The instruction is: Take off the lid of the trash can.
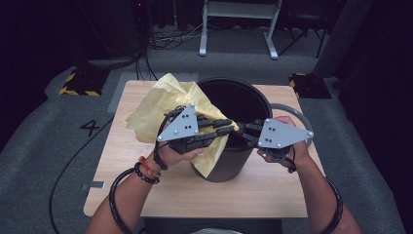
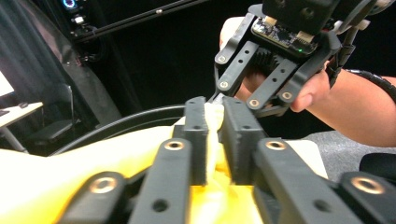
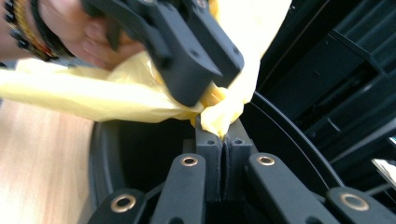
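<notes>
Left fingers [image 2: 214, 140]: I'm pinching the yellow bag [image 1: 160, 105] fold between them | right fingers [image 3: 223, 140]: clenched on the same bag edge at their tips | bag: draped over black bin [image 1: 243, 97] rim, on desk [image 1: 272, 187].

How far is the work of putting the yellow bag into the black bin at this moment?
Done: the yellow bag lies over the left part of the black bin rim. In hand: the left gripper and the right gripper both pinch the bag's edge above the bin's opening. Left: the bag looks bunched, not spread around the rim, and the bin's inside shows bare.
</notes>
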A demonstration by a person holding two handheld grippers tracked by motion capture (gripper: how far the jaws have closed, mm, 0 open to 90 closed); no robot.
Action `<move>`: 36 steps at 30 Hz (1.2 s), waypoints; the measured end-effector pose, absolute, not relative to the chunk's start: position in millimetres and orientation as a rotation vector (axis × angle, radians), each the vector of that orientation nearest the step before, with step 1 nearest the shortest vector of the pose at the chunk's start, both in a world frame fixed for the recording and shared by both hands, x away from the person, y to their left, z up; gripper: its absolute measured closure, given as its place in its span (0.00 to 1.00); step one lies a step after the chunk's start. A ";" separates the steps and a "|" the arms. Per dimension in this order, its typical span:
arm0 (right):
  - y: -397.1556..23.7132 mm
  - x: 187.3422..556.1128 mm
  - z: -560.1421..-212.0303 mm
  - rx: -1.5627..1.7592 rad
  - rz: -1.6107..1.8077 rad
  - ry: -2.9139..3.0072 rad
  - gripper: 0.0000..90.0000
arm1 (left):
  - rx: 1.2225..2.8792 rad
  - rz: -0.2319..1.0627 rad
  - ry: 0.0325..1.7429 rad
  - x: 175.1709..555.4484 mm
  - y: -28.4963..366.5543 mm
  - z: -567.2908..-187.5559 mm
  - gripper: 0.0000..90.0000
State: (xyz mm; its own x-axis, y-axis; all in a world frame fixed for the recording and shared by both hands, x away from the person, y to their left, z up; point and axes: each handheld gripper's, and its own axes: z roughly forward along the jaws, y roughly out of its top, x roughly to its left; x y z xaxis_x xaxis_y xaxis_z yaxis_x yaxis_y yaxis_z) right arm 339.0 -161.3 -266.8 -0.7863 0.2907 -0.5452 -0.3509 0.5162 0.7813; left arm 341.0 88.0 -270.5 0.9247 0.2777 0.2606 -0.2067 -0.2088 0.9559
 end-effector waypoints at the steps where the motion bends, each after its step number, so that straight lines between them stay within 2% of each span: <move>1: -162.2 340.4 -267.0 -0.041 1.278 2.116 0.98 | 1.723 0.444 0.057 339.6 89.4 -270.3 0.81; 3: -164.9 343.8 -267.3 -0.019 1.259 2.118 0.98 | 1.720 0.456 0.068 336.7 94.3 -269.9 0.77; 11: -184.8 360.7 -268.8 0.113 1.228 2.092 0.98 | 1.687 0.531 0.123 329.3 125.8 -269.4 0.76; 14: -192.2 368.3 -270.0 0.153 1.236 2.085 0.98 | 1.654 0.553 0.173 327.1 140.9 -271.7 0.72; 18: -197.0 373.1 -271.9 0.169 1.226 2.076 0.99 | 1.608 0.615 0.254 327.6 157.1 -275.9 0.64; 22: -201.0 376.3 -273.0 0.187 1.268 2.074 0.99 | 1.570 0.629 0.379 333.7 166.5 -286.1 0.45; 26: -207.4 379.2 -275.7 0.218 1.389 2.082 0.99 | 1.528 0.622 0.450 339.1 174.1 -295.4 0.38; 29: -211.2 378.8 -278.2 0.233 1.443 2.080 0.99 | 1.539 0.591 0.462 343.1 175.6 -297.9 0.38; 30: -212.8 378.8 -279.3 0.242 1.451 2.080 0.99 | 1.544 0.588 0.457 343.6 175.2 -297.9 0.42; 32: -215.8 378.8 -281.1 0.261 1.472 2.071 0.98 | 1.572 0.590 0.422 343.4 173.3 -296.4 0.62; 34: -218.5 378.6 -281.5 0.274 1.480 2.065 0.98 | 1.612 0.599 0.380 342.4 169.8 -293.7 0.86; 36: -220.0 378.6 -281.0 0.296 1.473 2.057 0.95 | 1.646 0.613 0.343 341.5 164.1 -291.4 1.00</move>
